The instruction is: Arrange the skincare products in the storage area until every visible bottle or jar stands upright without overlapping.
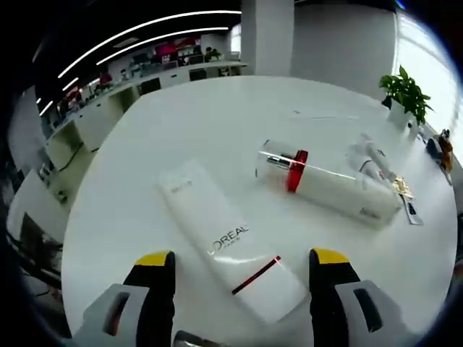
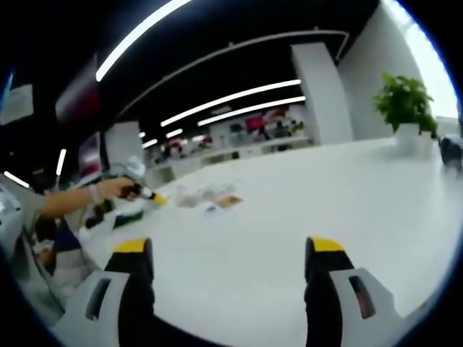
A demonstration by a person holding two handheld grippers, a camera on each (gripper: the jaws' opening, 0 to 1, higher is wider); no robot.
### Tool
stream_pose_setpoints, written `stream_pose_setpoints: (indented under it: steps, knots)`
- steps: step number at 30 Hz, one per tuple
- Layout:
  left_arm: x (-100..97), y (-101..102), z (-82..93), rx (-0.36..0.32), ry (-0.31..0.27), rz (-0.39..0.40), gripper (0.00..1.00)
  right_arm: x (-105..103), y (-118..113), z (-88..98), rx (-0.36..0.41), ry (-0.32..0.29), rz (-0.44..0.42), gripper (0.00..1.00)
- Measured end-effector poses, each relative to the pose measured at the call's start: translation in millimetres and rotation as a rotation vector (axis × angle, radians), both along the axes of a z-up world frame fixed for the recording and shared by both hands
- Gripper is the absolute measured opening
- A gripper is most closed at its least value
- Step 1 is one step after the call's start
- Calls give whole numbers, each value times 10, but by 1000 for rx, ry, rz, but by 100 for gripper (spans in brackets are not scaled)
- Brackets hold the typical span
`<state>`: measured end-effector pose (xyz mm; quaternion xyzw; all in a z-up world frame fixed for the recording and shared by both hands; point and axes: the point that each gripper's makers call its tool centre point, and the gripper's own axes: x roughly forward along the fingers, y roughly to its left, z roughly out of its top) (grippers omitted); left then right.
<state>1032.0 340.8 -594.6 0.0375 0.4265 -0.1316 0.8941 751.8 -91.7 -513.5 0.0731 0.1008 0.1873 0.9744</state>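
A white L'Oreal tube (image 1: 228,242) with a red stripe lies flat on the white table (image 1: 181,123), its lower end between the jaws of my left gripper (image 1: 242,259), which is open above it. To its right a white pump bottle (image 1: 329,184) with a red collar and a clear cap lies on its side. Behind that bottle lies a smaller clear item (image 1: 370,160). My right gripper (image 2: 230,249) stands open over bare table with nothing between its jaws. In the right gripper view the left gripper (image 2: 137,188) shows far off, held by a person's hand, near the small, blurred products (image 2: 210,196).
A potted green plant (image 1: 405,92) stands at the table's far right edge, also seen as the plant (image 2: 405,101). Small flat items (image 1: 405,195) lie near the right rim. Office desks (image 1: 108,108) and a white pillar (image 2: 318,94) stand beyond the table.
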Motion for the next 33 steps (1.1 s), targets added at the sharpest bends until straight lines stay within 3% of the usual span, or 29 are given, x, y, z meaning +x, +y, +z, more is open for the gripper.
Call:
stream_pose_setpoints:
  steps: [4, 9, 12, 20, 26, 33]
  knots:
    - [26, 17, 6, 9, 8, 2, 74, -19, -35, -8, 4, 1, -7, 84]
    - [65, 59, 21, 6, -3, 38, 60, -42, -56, -9, 1, 3, -9, 83]
    - [133, 71, 28, 4, -18, 39, 59, -55, -79, -11, 1, 4, -14, 83]
    - [94, 32, 45, 12, -14, 18, 49, -95, -85, -36, 4, 12, -15, 82]
    - [20, 68, 63, -18, 21, 17, 35, -139, -134, -16, 2, 5, -27, 81]
    - [-63, 78, 50, -33, 45, 16, 31, -139, -178, -26, 9, 6, -37, 81]
